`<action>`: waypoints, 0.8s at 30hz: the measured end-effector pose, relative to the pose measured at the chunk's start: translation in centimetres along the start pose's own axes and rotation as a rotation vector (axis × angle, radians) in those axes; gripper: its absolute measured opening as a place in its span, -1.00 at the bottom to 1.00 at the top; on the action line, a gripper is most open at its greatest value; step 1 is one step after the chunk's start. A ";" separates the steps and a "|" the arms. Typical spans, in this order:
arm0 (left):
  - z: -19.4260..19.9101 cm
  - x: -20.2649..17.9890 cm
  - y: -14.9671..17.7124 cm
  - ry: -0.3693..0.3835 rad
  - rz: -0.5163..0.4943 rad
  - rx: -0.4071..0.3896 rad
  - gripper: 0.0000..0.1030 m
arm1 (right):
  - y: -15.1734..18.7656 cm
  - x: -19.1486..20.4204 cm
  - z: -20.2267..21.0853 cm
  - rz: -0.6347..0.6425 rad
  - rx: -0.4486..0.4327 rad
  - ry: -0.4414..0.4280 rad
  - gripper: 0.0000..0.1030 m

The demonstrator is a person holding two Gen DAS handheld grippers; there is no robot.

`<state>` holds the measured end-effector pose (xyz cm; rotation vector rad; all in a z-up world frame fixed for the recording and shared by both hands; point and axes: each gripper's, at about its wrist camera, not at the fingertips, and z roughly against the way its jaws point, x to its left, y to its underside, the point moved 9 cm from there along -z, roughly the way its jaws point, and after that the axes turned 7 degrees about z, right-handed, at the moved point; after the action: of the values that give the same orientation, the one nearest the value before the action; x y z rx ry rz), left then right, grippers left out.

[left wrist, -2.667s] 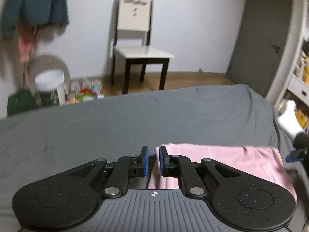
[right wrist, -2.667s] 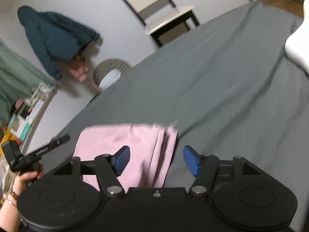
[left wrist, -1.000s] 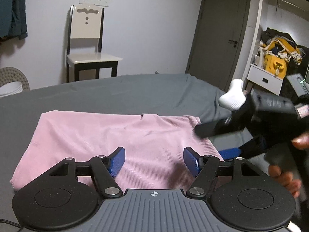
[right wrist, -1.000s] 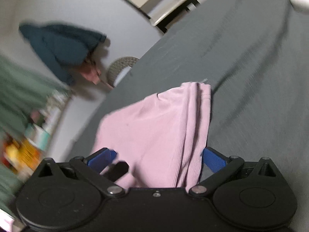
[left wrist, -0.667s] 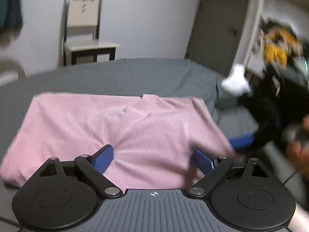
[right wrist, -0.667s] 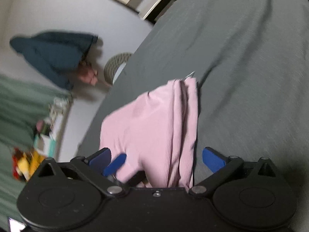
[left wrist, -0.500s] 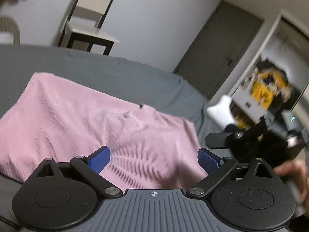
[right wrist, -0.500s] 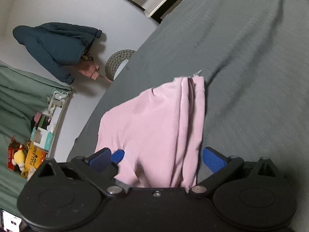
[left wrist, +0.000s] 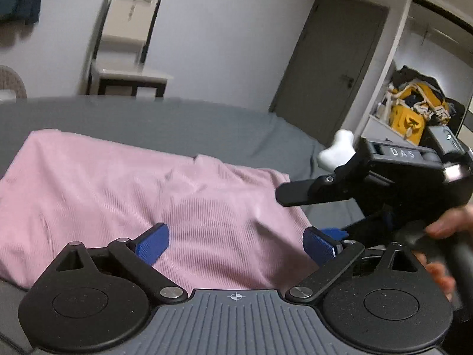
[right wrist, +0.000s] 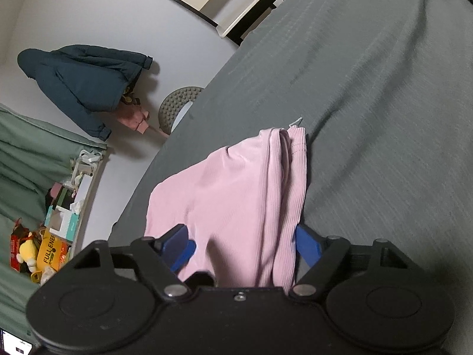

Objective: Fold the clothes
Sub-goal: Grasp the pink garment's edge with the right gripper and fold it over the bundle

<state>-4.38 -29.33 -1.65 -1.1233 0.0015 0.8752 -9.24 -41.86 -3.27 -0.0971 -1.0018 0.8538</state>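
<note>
The pink ribbed top (left wrist: 124, 195) is lying folded on the grey bed sheet (left wrist: 189, 121), filling the lower left and middle of the left wrist view, with its stacked edges showing as a layered stripe down the centre of the right wrist view (right wrist: 283, 177). Big change: a couple of seconds back the left claw (left wrist: 236, 244) was pinched nearly shut at the fabric's edge, and now its blue pads are spread wide, sitting over the cloth with nothing in them. The right claw (right wrist: 242, 244) has gone wider too and has moved in, so the folded end now lies between its open pads, not clamped as far as I can see. In the left view it comes in from the right edge of the frame, a hand (left wrist: 443, 236) on its grip.

To me that reads as one fold released and both claws lining up for the next grab.

A white sock (left wrist: 337, 151) sits further out on the bed, with a chair (left wrist: 130, 44) against the wall, upper left.
</note>
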 end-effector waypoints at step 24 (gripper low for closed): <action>5.1 -2.8 -0.1 -0.119 -0.322 -0.038 0.90 | -1.0 1.6 0.6 0.003 -0.020 -0.021 -0.77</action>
<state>-8.28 -27.10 1.99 -1.0685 -0.2878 0.6537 -8.71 -41.68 -1.37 -0.1068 -1.0307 0.8497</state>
